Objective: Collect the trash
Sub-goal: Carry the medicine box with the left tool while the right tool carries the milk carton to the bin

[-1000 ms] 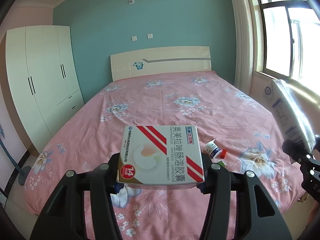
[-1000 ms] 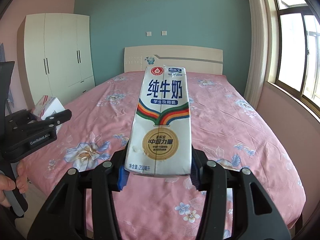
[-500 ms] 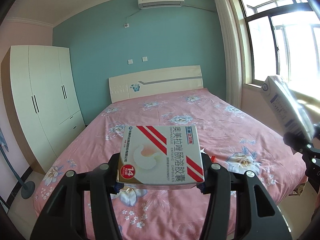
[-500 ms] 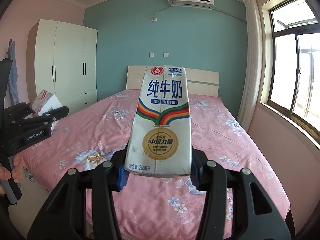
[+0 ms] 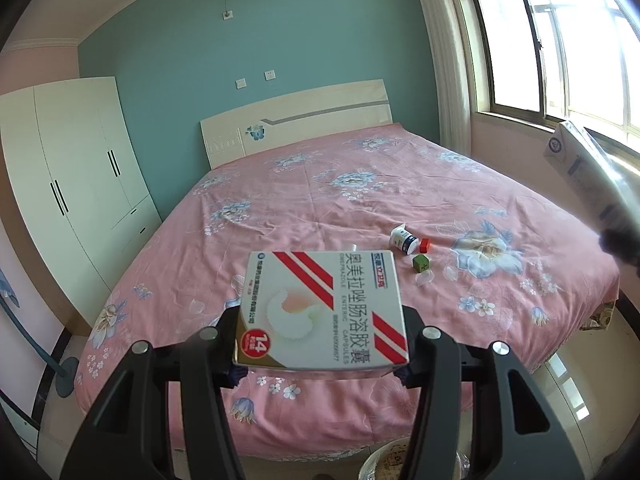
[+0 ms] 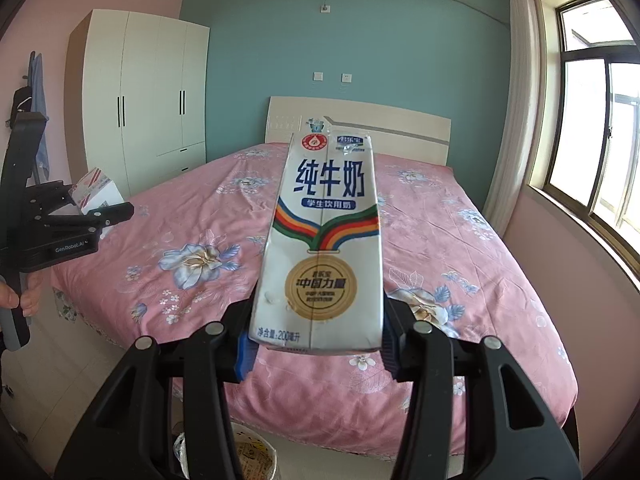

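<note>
White medicine box (image 5: 320,312) and milk carton (image 6: 320,248), both clamped aloft.

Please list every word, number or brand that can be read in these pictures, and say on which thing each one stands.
Milk carton: "纯牛奶", "学生饮用奶", "中国力量", "净含量:200毫升".
Medicine box: "奥美拉唑肠溶胶囊", "ENTERIC CAPSULES", "14".
Left gripper body: "GenRobot.AI".
Too small or blurred: the box's other print, the carton's top logos, and the small bottle on the bed.

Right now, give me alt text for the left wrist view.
The left gripper clamps a flat white medicine box with red stripes above a pink floral bed. A small white bottle, red cap and green cube lie on the bedspread.
</note>
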The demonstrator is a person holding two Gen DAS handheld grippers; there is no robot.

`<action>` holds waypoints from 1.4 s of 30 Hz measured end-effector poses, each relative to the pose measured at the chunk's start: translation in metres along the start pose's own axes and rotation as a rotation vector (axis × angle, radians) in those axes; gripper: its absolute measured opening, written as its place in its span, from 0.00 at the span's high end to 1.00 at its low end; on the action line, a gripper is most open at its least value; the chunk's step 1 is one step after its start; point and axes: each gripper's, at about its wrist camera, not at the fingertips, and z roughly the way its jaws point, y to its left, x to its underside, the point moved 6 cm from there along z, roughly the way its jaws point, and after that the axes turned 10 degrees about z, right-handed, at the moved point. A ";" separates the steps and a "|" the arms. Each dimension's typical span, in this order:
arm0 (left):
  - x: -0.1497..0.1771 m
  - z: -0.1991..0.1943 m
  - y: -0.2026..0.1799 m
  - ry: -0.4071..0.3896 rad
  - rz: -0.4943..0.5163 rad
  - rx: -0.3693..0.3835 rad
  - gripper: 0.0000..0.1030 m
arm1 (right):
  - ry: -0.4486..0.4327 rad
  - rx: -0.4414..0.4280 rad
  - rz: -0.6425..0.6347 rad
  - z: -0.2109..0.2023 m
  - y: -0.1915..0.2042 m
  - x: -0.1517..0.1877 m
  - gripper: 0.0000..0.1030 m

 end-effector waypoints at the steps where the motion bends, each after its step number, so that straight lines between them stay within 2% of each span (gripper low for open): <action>1: 0.007 0.004 -0.003 0.016 0.005 0.007 0.46 | 0.014 0.004 -0.007 0.003 0.000 0.007 0.52; 9: 0.068 0.038 -0.028 0.149 0.047 0.074 0.46 | 0.148 -0.006 -0.040 0.024 0.010 0.071 0.52; 19: 0.137 0.074 -0.064 0.302 0.073 0.176 0.46 | 0.291 -0.081 -0.061 0.045 0.038 0.142 0.52; 31: 0.208 0.107 -0.118 0.452 0.119 0.279 0.46 | 0.508 -0.136 -0.023 0.087 0.052 0.238 0.52; 42: 0.283 0.143 -0.156 0.617 0.108 0.367 0.46 | 0.673 -0.176 0.008 0.119 0.066 0.312 0.52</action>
